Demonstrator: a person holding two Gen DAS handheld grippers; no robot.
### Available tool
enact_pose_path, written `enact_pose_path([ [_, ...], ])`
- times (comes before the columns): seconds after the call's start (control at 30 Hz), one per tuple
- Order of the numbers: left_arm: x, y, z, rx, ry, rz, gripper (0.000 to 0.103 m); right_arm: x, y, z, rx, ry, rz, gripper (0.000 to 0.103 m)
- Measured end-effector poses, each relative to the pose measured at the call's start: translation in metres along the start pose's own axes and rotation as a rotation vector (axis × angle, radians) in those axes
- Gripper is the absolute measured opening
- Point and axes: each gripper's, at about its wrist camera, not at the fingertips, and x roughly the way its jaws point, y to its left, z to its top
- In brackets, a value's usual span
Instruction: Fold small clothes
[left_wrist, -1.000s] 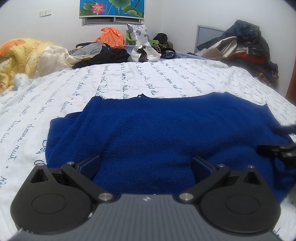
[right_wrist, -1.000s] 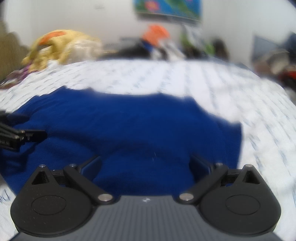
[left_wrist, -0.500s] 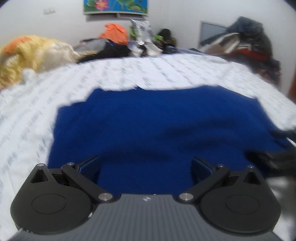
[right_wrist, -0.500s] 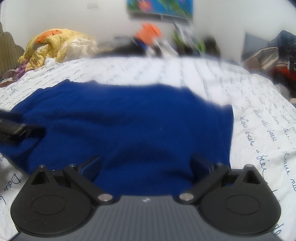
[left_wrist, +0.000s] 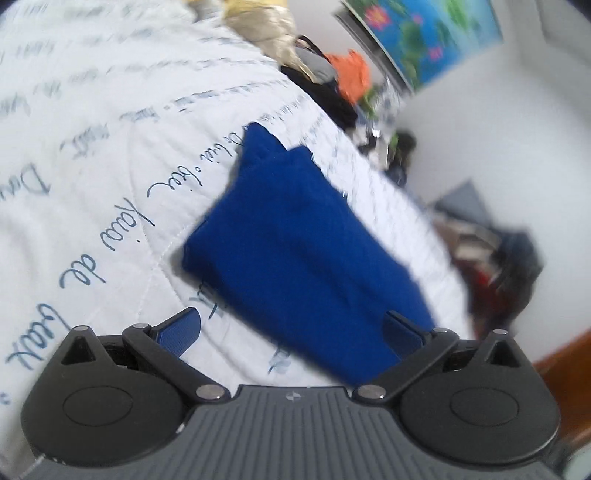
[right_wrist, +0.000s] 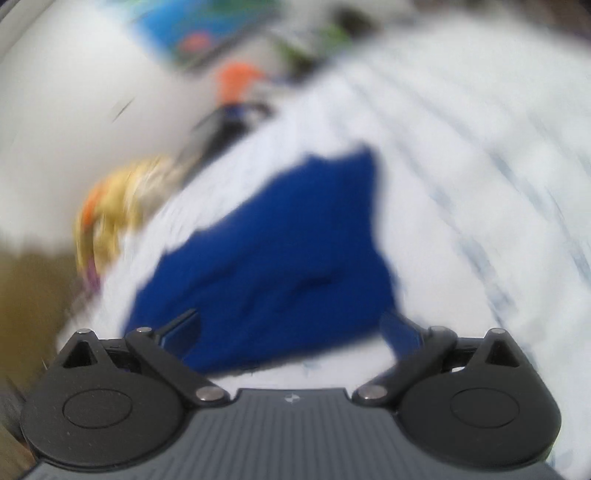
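Note:
A dark blue knit garment (left_wrist: 306, 254) lies folded on the white bedspread with script writing (left_wrist: 110, 155). My left gripper (left_wrist: 295, 332) is open and empty, tilted, above the garment's near edge. The garment also shows in the blurred right wrist view (right_wrist: 273, 266). My right gripper (right_wrist: 291, 332) is open and empty, tilted the other way, just short of the garment. Neither gripper touches the cloth.
A heap of clothes (left_wrist: 351, 81) lies along the far end of the bed under a flower picture (left_wrist: 421, 33). A yellow quilt (right_wrist: 122, 199) is bunched at the bed's left. A dark pile of clothes (left_wrist: 506, 266) sits at the right, by a brown wooden edge (left_wrist: 565, 354).
Both grippers have pulled back and rolled sharply, so the views tilt. The garment now looks smaller and farther off. Neither gripper sees the other any more.

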Motion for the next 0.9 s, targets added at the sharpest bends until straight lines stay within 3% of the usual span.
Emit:
enact_pose_path([
  [0.07,0.007,0.001,0.007,-0.044,0.005,-0.022,0.102,-0.001,-0.021,0.009,0.133,0.022,-0.009,0.103],
  [0.17,0.017,0.0,0.012,-0.081,0.002,-0.04,0.1,0.006,-0.03,0.014,0.188,0.048,0.033,0.103],
  [0.23,0.023,-0.003,0.015,-0.085,0.001,-0.028,0.09,0.015,-0.029,0.015,0.208,0.054,0.06,0.103],
  [0.3,0.027,-0.007,0.016,-0.071,0.003,0.002,0.073,0.022,-0.024,0.018,0.203,0.036,0.057,0.103],
  [0.37,0.028,-0.006,0.018,-0.071,0.011,0.028,0.06,0.027,-0.017,0.02,0.169,0.002,0.008,0.085],
  [0.43,0.03,-0.003,0.021,-0.075,0.023,0.058,0.039,0.037,-0.014,0.022,0.146,0.02,-0.074,0.011],
  [0.47,0.033,-0.001,0.023,-0.074,0.04,0.086,0.01,0.044,-0.017,0.02,0.162,0.035,-0.095,0.008],
  [0.57,0.028,0.007,0.029,-0.093,0.05,0.096,0.005,0.043,-0.015,0.021,0.149,0.035,-0.076,0.008],
  [0.63,0.009,0.0,0.032,-0.047,0.037,0.052,0.004,0.029,-0.01,0.023,0.128,0.028,-0.021,0.008],
  [0.7,-0.006,-0.005,0.031,0.031,0.036,0.054,0.005,0.008,-0.005,0.026,0.072,0.015,0.0,0.008],
  [0.83,0.004,0.01,0.024,0.087,0.102,0.13,0.006,0.016,-0.025,0.018,0.025,0.098,-0.09,0.009],
  [0.87,0.002,0.011,0.023,0.088,0.109,0.13,0.007,0.018,-0.025,0.016,0.018,0.098,-0.09,0.012],
  [0.9,-0.005,0.008,0.023,0.103,0.092,0.133,0.015,0.015,-0.023,0.017,0.023,0.096,-0.094,0.022],
])
